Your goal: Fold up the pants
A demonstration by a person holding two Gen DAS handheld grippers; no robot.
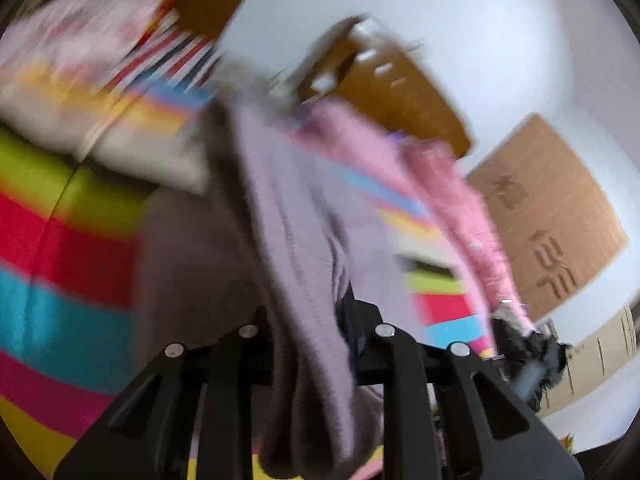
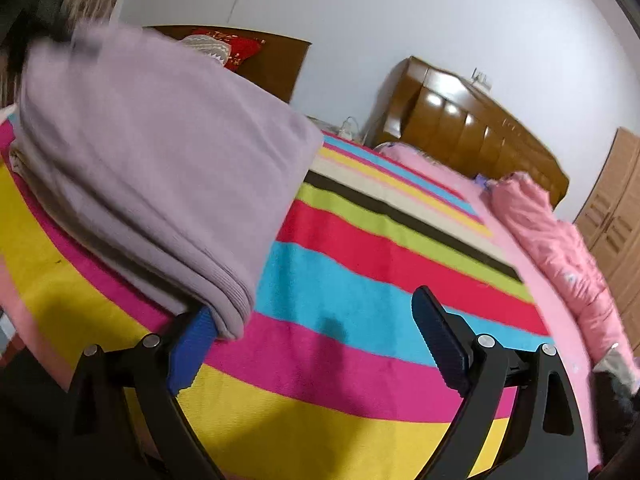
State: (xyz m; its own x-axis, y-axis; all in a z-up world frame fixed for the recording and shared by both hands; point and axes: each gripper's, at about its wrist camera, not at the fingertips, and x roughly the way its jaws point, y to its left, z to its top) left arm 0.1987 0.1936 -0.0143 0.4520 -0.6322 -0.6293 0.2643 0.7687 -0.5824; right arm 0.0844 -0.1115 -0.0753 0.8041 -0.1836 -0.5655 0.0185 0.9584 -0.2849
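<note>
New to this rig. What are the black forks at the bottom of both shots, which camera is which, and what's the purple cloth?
No robot here: a person holds a two-finger gripper in each hand, with a fisheye camera on each looking along its fingers. The blurred picture is from the left gripper, whose jaws are closed on a hanging fold of the lilac pants. The sharper one is from the right gripper, jaws wide apart; its blue left pad touches the pants' cuff but grips nothing. The pants lie partly folded on a striped bedspread, beside a pink jacket.
</note>
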